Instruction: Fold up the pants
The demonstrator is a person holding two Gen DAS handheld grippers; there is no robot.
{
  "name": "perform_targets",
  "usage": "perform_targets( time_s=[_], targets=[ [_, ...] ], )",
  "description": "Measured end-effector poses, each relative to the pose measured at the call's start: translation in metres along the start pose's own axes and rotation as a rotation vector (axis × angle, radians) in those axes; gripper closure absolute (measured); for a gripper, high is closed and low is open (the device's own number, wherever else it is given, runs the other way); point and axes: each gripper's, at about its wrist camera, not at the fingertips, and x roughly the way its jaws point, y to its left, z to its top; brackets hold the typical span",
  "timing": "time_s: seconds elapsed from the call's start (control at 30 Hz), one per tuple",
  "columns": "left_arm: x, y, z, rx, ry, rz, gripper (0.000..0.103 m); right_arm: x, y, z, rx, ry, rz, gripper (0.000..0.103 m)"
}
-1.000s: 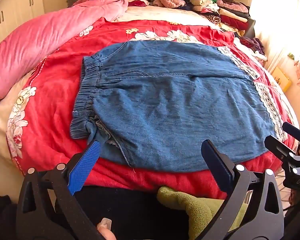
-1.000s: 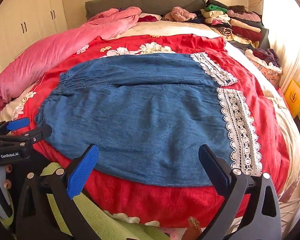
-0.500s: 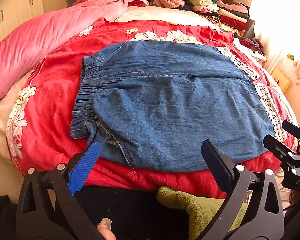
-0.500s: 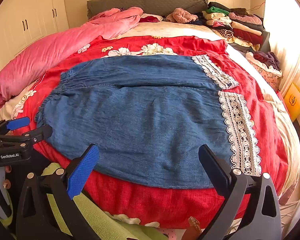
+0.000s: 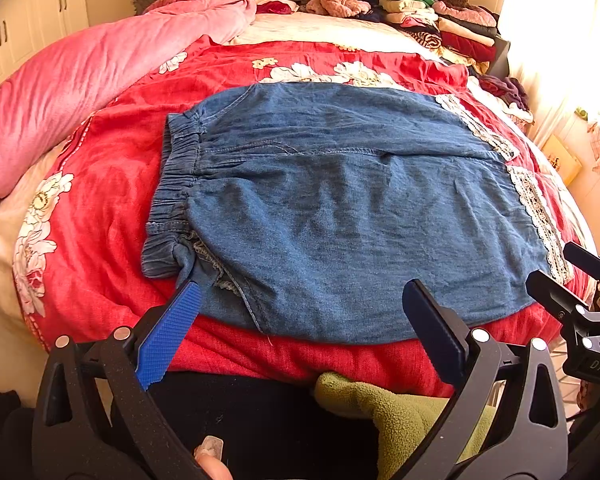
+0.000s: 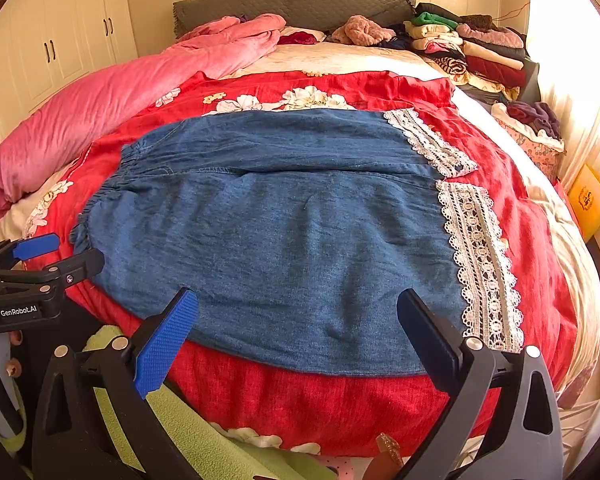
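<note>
Denim pants lie flat across the red floral bedspread on the bed, waistband at left, lace-trimmed leg ends at right. Left gripper sits at the near edge by the waistband corner, jaws spread wide, holding nothing. Right gripper sits at the near edge toward the lace end, jaws spread wide too, empty. Pink quilt far left, folded clothes stack far right.
</note>
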Motion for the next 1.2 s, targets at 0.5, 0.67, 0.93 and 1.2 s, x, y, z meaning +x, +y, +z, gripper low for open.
perform_targets(
  time_s=[0.5, 0.67, 0.93, 1.2],
  targets=[
    [-0.001, 0.002, 0.001, -0.004, 0.001, -0.003, 0.008, 0.0, 0.0, 0.0, 0.004, -0.001, 0.003, 0.004],
    [-0.001, 0.003, 0.001, -0.005, 0.001, -0.002, 0.008, 0.0, 0.001, 0.0, 0.005, -0.003, 0.005, 0.004],
    [0.006, 0.009, 0.003, -0.018, 0.011, 0.005, 0.008, 0.004, 0.001, 0.002, 0.003, -0.007, 0.008, 0.004],
    [0.015, 0.023, 0.018, -0.044, 0.009, 0.027, 0.008, 0.017, -0.002, 0.02, -0.035, -0.009, 0.003, 0.004]
  ],
)
